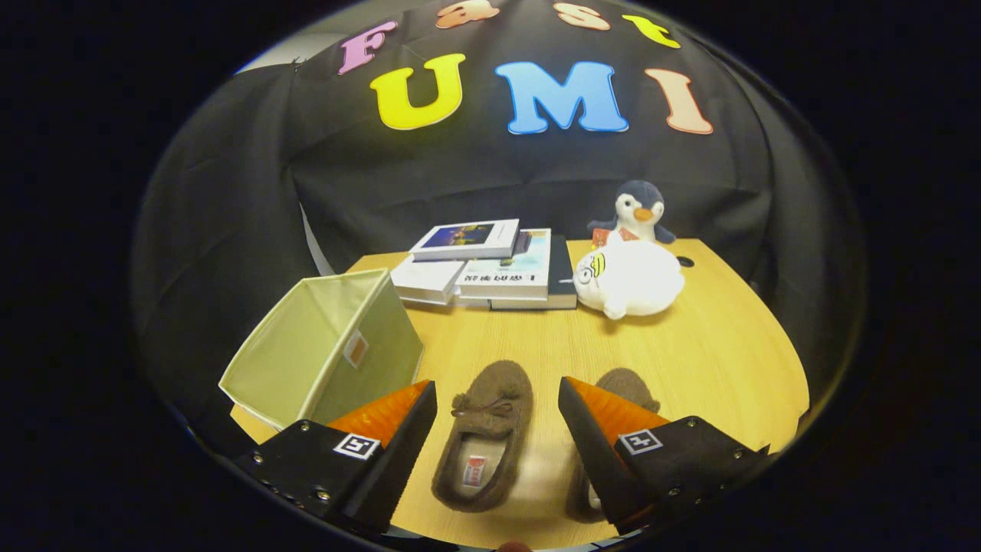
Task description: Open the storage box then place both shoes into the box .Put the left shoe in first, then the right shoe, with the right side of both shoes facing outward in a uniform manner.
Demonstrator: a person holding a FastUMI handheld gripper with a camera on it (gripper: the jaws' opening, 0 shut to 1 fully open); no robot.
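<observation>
Hand-held gripper [497, 399] spread wide, nothing held, hovering over left shoe [483, 437], which lies on counter [713, 345] betw the fingers, toe fwd. Right shoe [625, 387] just beside it, partly behind right finger. Storage box [326, 349] w/ open top stands near, left of the shoes. Judging next: drop straight down, pinch left shoe across mid-body for a firm hold, avoid nudging right shoe

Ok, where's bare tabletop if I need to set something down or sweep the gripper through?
Bare wood lies between the storage box and the white plush, ahead of the slippers, and right of the right slipper. Crowded at the back: books, plush, penguin. The open gripper straddles the left slipper.
</observation>
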